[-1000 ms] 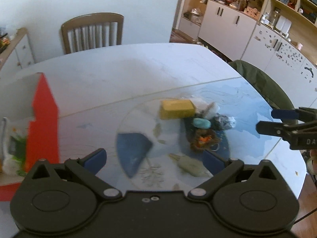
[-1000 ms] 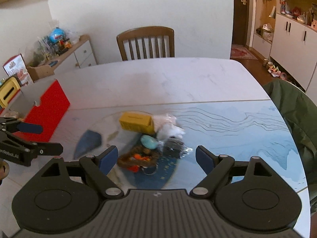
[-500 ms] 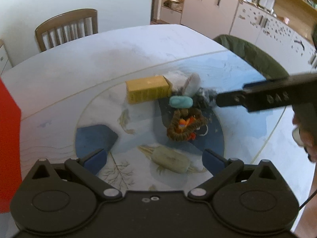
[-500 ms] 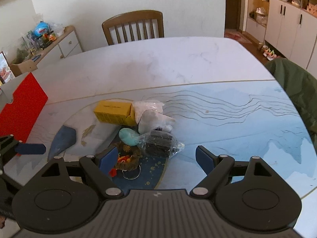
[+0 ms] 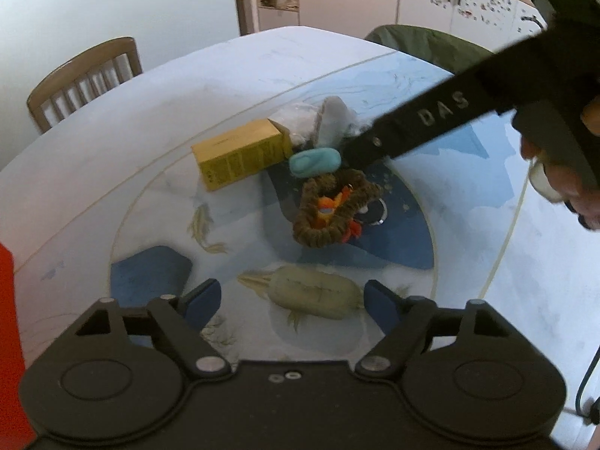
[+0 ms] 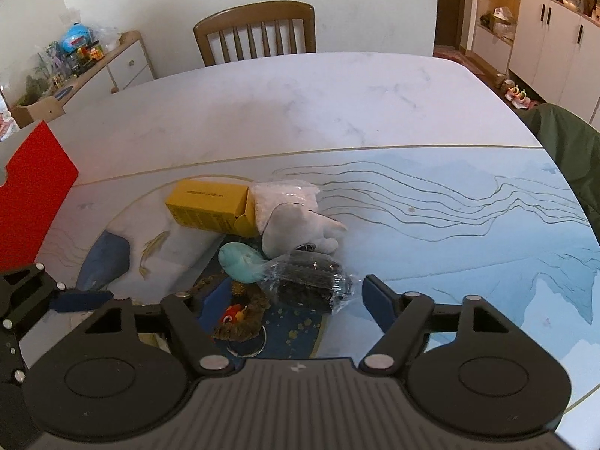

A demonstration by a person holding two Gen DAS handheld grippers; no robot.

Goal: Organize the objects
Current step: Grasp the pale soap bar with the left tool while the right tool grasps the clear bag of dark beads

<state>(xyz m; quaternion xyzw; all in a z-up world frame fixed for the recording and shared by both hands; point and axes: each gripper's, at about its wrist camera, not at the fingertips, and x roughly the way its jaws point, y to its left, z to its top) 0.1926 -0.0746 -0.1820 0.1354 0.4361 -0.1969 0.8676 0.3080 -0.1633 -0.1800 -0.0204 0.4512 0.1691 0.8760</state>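
1. Both grippers hover above the table point(image 6: 300, 112), the right gripper point(image 6: 296, 296) spread wide around a clear packet point(image 6: 307, 285), the left gripper point(image 5: 290, 300) spread and empty.
2. Yellow box point(image 6: 210, 206) lies beside a white plush point(image 6: 292, 228).
3. Teal toy point(image 6: 240, 262) touches the packet.

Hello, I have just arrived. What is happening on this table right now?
A person holds a hand-held gripper in each hand over a small pile on the table. The right hand-held gripper, open, is low over the clear packet of dark contents, beside the teal piece and the yellow box. The left hand-held gripper hangs open, holding nothing. Nothing is grasped yet.
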